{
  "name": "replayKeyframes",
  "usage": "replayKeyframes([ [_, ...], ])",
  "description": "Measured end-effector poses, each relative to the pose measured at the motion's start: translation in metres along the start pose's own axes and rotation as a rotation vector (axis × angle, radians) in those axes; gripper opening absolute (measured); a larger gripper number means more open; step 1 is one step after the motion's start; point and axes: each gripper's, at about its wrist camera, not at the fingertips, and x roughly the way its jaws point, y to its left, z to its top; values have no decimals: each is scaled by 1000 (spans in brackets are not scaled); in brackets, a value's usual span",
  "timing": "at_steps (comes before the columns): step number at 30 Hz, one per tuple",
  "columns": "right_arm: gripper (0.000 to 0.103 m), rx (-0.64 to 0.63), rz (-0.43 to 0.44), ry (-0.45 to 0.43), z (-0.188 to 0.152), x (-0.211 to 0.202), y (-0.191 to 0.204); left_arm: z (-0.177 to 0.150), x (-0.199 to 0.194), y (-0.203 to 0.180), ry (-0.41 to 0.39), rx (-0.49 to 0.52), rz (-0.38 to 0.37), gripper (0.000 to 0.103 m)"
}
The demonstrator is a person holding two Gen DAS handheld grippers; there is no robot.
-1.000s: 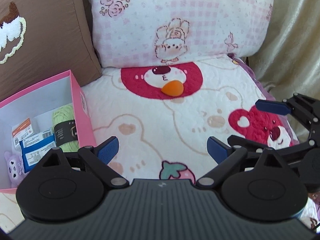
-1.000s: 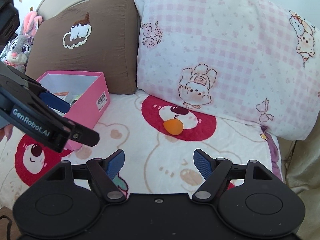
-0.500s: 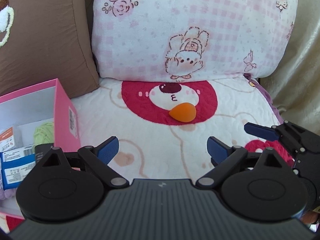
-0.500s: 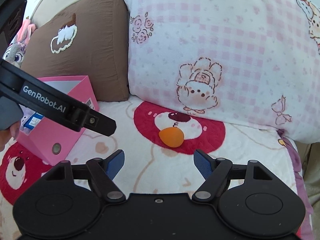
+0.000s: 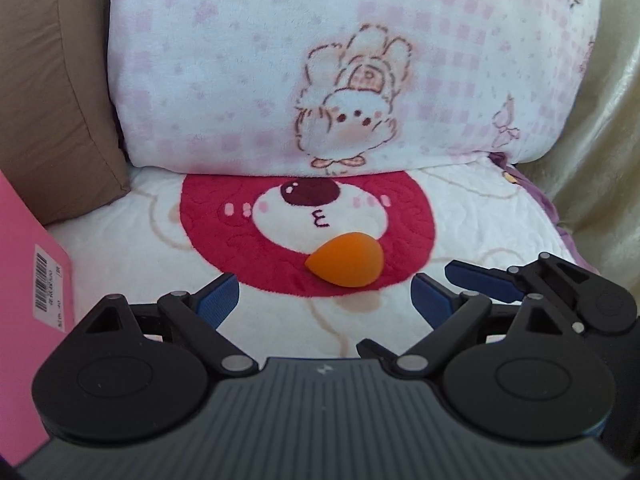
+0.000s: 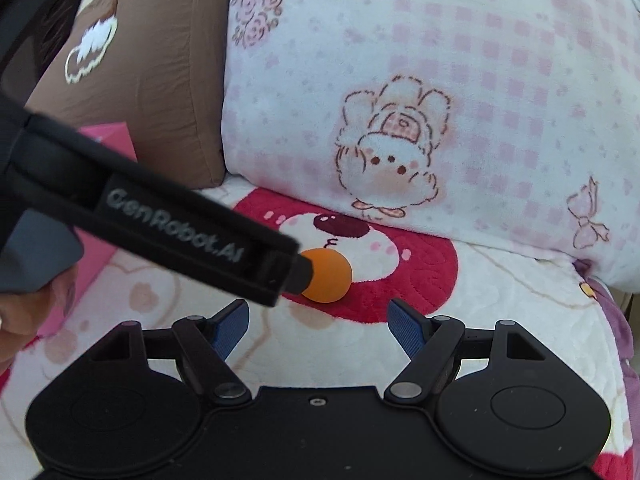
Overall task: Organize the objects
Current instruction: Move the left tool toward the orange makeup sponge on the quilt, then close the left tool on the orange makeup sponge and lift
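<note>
An orange teardrop sponge (image 5: 346, 260) lies on the red bear patch of the quilt (image 5: 472, 220). My left gripper (image 5: 326, 300) is open, its blue fingertips just short of the sponge. In the right wrist view the sponge (image 6: 330, 276) is partly hidden behind the left gripper's black body (image 6: 172, 220). My right gripper (image 6: 318, 324) is open and empty, close in front of the sponge. Its fingers (image 5: 480, 276) show at the right of the left wrist view. The pink box (image 5: 28, 304) stands at the left.
A pink checked bunny pillow (image 5: 352, 64) and a brown pillow (image 5: 52, 80) stand upright behind the sponge. A beige cover (image 5: 608, 140) hangs at the right. The box's corner (image 6: 112, 136) shows behind the left gripper.
Both grippers have moved forward toward the sponge, which now looks larger and nearer. The box has slid to the left edge of view. Both stay open.
</note>
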Motion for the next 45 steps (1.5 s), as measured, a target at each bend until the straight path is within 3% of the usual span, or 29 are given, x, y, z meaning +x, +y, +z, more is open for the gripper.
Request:
replayKeyframes([
  [9, 80, -10, -13, 2, 0, 27, -4, -1, 37, 8, 9, -44, 7, 85],
  [10, 80, -16, -9, 5, 0, 30, -4, -1, 38, 9, 1, -49, -11, 79],
  [11, 80, -22, -5, 3, 0, 32, -3, -1, 39, 9, -7, -55, -44, 65],
  [13, 80, -27, -1, -3, -1, 38, -2, 1, 40, 7, -5, -60, -98, 55],
  [19, 79, 47, -1, -21, 2, 60, -1, 2, 42, -2, -26, -56, -95, 49],
  [24, 68, 66, -8, -28, 2, 60, -5, 5, 45, 2, -32, -101, -116, 50],
  [26, 56, 85, -2, -24, 2, 58, -11, 5, 44, 5, -31, -123, -129, 52],
  [29, 47, 104, 19, -15, 3, 56, -21, 7, 45, 8, -30, -144, -134, 57],
  [33, 47, 129, 40, -8, 3, 54, -28, 10, 46, 5, 3, -128, -141, 62],
  [40, 46, 165, 49, -27, 0, 51, -26, 9, 47, 6, -18, -149, -110, 71],
  [43, 46, 163, 53, -28, -2, 46, -24, 6, 46, 9, -29, -182, -144, 79],
  [45, 46, 159, 53, -33, -3, 41, -22, 3, 44, 4, -28, -168, -166, 78],
])
